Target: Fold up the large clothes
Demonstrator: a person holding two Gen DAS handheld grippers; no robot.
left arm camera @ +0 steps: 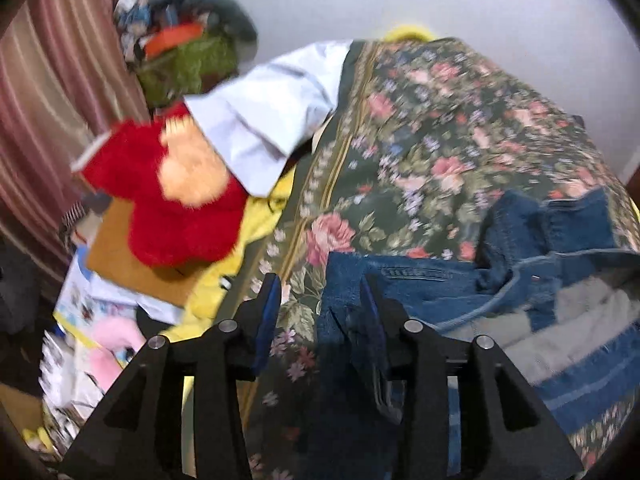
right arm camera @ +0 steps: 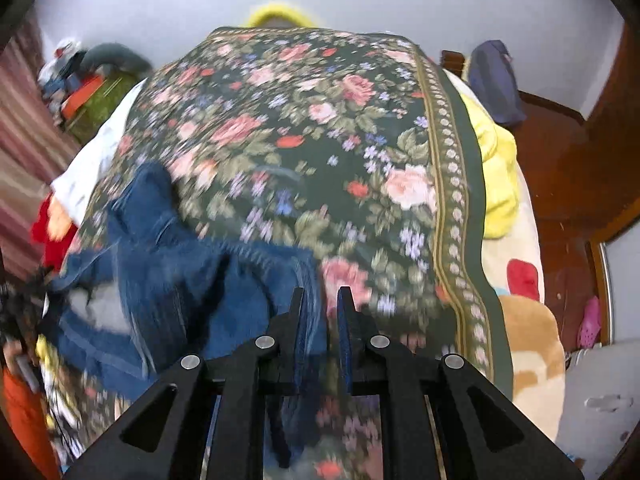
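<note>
Bed: covered by a dark green floral bedspread [right arm camera: 320, 152] with pink roses and a striped, flower-dotted border [right arm camera: 452, 184].

On the bedspread, at its near left part as the right wrist view shows it: one crumpled blue denim garment [right arm camera: 188, 264], grey lining showing at its left side [left arm camera: 576, 312].

Beyond the bedspread's right border: a yellow blanket [right arm camera: 496, 176] and a cream fleece cover [right arm camera: 528, 344] with red and tan patches.

Beyond the bedspread's left border: a white cloth [left arm camera: 264, 120], a red plush item [left arm camera: 176, 208] partly under the cloth, more yellow fabric [left arm camera: 260, 220].
</note>
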